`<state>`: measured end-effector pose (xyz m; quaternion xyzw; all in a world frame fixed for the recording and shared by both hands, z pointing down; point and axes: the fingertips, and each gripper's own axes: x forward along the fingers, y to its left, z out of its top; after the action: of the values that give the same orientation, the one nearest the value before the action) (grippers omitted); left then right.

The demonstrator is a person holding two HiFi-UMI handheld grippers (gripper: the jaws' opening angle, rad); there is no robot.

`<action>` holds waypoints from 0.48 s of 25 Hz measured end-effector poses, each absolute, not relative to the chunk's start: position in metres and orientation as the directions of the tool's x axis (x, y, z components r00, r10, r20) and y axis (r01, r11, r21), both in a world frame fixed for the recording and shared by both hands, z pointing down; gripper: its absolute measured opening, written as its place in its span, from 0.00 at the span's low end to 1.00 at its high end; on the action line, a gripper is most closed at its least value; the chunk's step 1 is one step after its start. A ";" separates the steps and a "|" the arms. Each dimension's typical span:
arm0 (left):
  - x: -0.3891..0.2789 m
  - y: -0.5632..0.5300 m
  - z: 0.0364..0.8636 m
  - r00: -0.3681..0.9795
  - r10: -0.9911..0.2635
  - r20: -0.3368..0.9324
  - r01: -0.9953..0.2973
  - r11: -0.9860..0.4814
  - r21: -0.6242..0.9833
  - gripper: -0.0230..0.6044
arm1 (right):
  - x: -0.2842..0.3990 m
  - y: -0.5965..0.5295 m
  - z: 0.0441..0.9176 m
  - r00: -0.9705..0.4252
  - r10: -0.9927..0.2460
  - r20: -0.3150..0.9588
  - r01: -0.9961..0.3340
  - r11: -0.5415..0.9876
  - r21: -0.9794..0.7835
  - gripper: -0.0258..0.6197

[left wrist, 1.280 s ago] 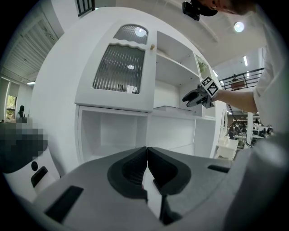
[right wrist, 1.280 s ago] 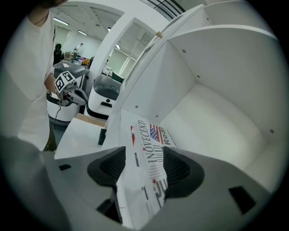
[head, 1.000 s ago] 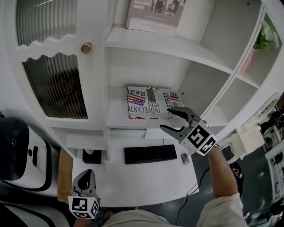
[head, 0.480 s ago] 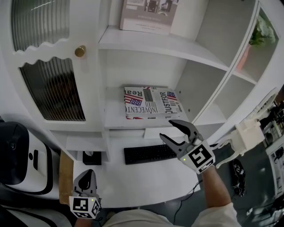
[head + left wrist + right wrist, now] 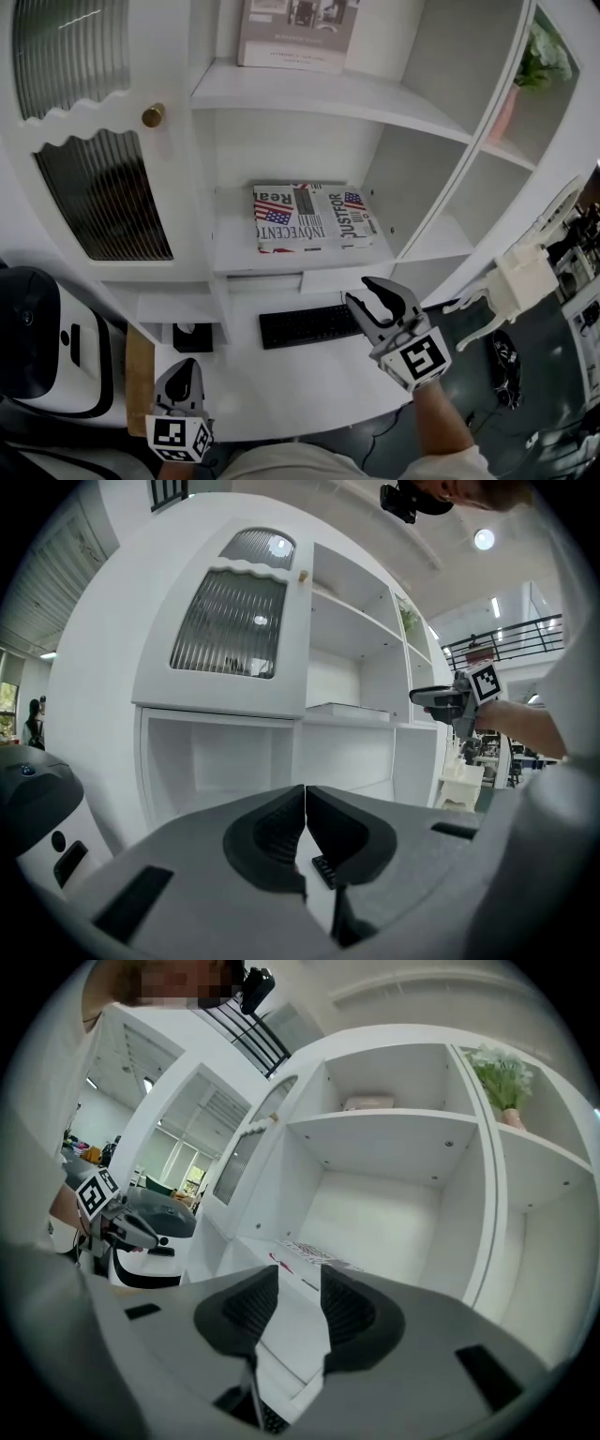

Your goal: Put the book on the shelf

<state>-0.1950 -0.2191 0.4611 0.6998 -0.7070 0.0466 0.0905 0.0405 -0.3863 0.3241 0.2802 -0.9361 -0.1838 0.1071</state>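
Observation:
The book [image 5: 312, 217], its cover printed with flags and large lettering, lies flat on the middle shelf [image 5: 234, 251] of the white cabinet; it also shows as a thin slab [image 5: 314, 1253] in the right gripper view. My right gripper [image 5: 369, 301] hangs in front of and below that shelf, over the desk. Its jaws are closing with a gap still between them and nothing in it. My left gripper [image 5: 182, 382] stays low at the front left, its jaws shut and empty [image 5: 305, 817].
A black keyboard [image 5: 306, 326] lies on the white desk [image 5: 281, 394] under the shelf. Another book [image 5: 295, 33] stands on the upper shelf. A cabinet door with ribbed glass and a brass knob [image 5: 152, 115] is at the left. A white chair [image 5: 525, 281] stands at the right.
My right gripper has drawn back and down from the book's front edge to over the desk, and its jaws have narrowed. The left gripper has not moved.

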 end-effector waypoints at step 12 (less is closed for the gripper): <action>-0.186 -0.223 0.459 0.016 -0.981 0.195 -0.999 -0.006 0.050 0.05 | 0.082 -0.375 0.342 -0.754 -0.657 -0.008 -0.638 0.729 0.248 0.13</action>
<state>-0.1861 -0.2231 0.4590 0.7073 -0.6996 0.0521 0.0868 0.0818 -0.3751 0.3425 0.3487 -0.9288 -0.1187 0.0400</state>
